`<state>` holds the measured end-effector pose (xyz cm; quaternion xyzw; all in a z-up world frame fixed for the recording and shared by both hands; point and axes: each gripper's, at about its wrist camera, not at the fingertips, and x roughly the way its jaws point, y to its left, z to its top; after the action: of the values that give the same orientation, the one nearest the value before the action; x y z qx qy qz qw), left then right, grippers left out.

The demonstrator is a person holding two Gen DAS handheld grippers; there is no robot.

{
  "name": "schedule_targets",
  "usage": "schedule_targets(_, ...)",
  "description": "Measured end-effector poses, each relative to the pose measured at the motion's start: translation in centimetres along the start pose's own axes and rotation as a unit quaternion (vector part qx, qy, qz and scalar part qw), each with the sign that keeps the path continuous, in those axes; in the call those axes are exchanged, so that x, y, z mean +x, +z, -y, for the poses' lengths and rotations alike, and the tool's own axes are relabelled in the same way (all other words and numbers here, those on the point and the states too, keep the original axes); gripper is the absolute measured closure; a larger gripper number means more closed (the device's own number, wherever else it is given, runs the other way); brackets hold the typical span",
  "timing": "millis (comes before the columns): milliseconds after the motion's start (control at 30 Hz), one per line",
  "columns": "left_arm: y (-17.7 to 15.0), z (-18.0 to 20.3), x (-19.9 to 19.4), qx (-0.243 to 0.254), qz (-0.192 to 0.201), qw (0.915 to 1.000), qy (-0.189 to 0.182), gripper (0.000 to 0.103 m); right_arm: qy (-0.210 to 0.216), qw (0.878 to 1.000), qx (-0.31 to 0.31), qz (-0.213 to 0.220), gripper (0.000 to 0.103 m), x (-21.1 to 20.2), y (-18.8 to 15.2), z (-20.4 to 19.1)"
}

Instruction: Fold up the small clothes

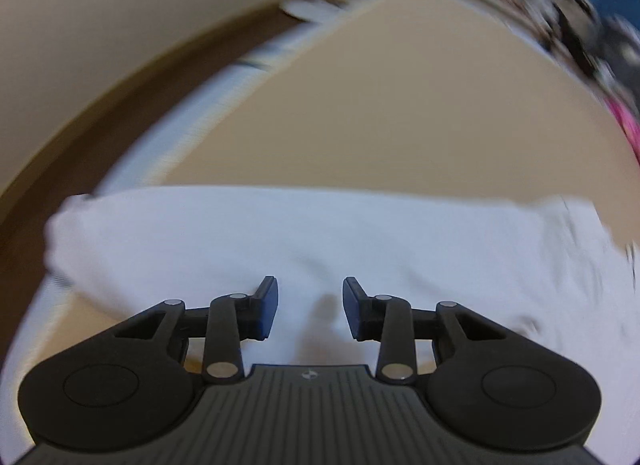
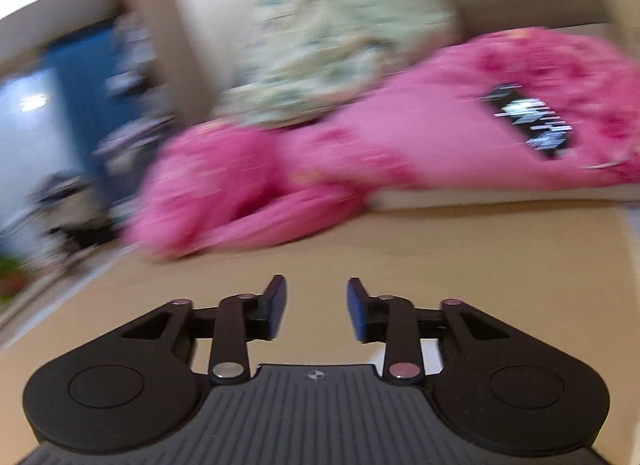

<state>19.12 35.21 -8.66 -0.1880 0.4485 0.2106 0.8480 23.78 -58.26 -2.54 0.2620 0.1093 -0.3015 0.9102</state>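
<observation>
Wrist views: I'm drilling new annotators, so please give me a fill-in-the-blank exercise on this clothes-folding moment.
1. The left hand-held gripper hovers over a folded ____ cloth.
2. The right hand-held gripper faces a crumpled ____ garment.
3. Both grippers' jaws stand ____, holding nothing.
4. Behind that garment lies a pale ____ patterned cloth.

Missing words: white; pink; open; green
</observation>
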Motion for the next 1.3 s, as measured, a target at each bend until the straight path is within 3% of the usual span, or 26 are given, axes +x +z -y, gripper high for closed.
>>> schedule_targets(33, 0.1, -1.5, -0.4, -0.024, 0.008, 0.9996, 0.010, 0.062, 0.034, 0.999, -0.006, -0.014, 0.052, -1.4, -0.2, -1.1)
schedule_targets(133, 0.4, -6.9, -1.8, -0.105, 0.043, 0.9930, 0.033, 0.057, 0.130, 0.989, -0.021, -0.062, 0.052, -5.8, -1.2, -4.4)
schedule_targets(267, 1.1, -11.7, -1.5, -0.169, 0.049, 0.9843, 0.017, 0.047, 0.184, 0.974, -0.048, -0.125, 0.052, -10.7, -3.1, -8.6)
schedule_targets(333, 1.8, -12.6, -0.9, -0.187, 0.052, 0.9801, 0.042, 0.047, 0.222, 0.961, -0.050, -0.156, 0.052, -13.2, -4.8, -10.2)
schedule_targets(400, 2.1, -15.1, -0.7, -0.238, 0.057, 0.9685, 0.047, 0.047, 0.260, 0.947, -0.055, -0.181, 0.052, -15.1, -6.6, -11.3)
schedule_targets(467, 1.7, -18.0, -0.3, -0.307, 0.050, 0.9499, 0.028, 0.048, 0.294, 0.933, -0.091, -0.186, 0.052, -17.0, -8.7, -12.5)
schedule_targets(533, 1.2, -19.9, 0.3, -0.350, 0.033, 0.9359, 0.019, 0.049, 0.300, 0.925, -0.138, -0.190, 0.052, -18.0, -11.0, -13.1)
schedule_targets(600, 1.4, -20.1, 0.5, -0.356, 0.028, 0.9342, 0.004, 0.049, 0.303, 0.913, -0.173, -0.212, 0.052, -17.8, -12.6, -13.8)
schedule_targets(733, 2.9, -17.1, -0.6, -0.294, 0.062, 0.9537, 0.006, 0.048, 0.303, 0.900, -0.204, -0.236, 0.052, -17.5, -14.8, -15.3)
schedule_targets(867, 3.4, -15.4, 2.4, -0.270, 0.016, 0.9626, 0.010, 0.048, 0.306, 0.895, -0.213, -0.245, 0.052, -17.1, -15.9, -16.1)
schedule_targets(900, 3.2, -15.1, 2.4, -0.256, 0.016, 0.9663, 0.022, 0.061, 0.306, 0.894, -0.217, -0.245, 0.052, -17.1, -16.0, -16.2)
schedule_targets(933, 3.3, -15.0, 2.2, -0.246, 0.021, 0.9681, 0.044, 0.093, 0.305, 0.893, -0.221, -0.245, 0.052, -17.2, -16.4, -16.2)
schedule_targets(967, 3.0, -15.4, 1.8, -0.247, 0.029, 0.9665, 0.064, 0.102, 0.304, 0.892, -0.223, -0.248, 0.052, -17.2, -16.6, -16.1)
schedule_targets(1100, 1.0, -18.0, 0.0, -0.311, 0.026, 0.9440, 0.107, 0.102, 0.301, 0.892, -0.216, -0.259, 0.052, -17.1, -17.2, -15.8)
schedule_targets(1167, 0.4, -19.3, -0.3, -0.352, 0.037, 0.9328, 0.070, 0.101, 0.301, 0.892, -0.215, -0.260, 0.052, -16.7, -17.5, -16.1)
schedule_targets(1233, 0.7, -20.0, -0.1, -0.368, 0.041, 0.9281, 0.035, 0.088, 0.303, 0.892, -0.214, -0.257, 0.052, -16.6, -17.5, -16.3)
schedule_targets(1300, 0.7, -20.2, 0.3, -0.384, 0.036, 0.9224, 0.024, 0.079, 0.305, 0.891, -0.215, -0.257, 0.052, -16.6, -17.8, -16.5)
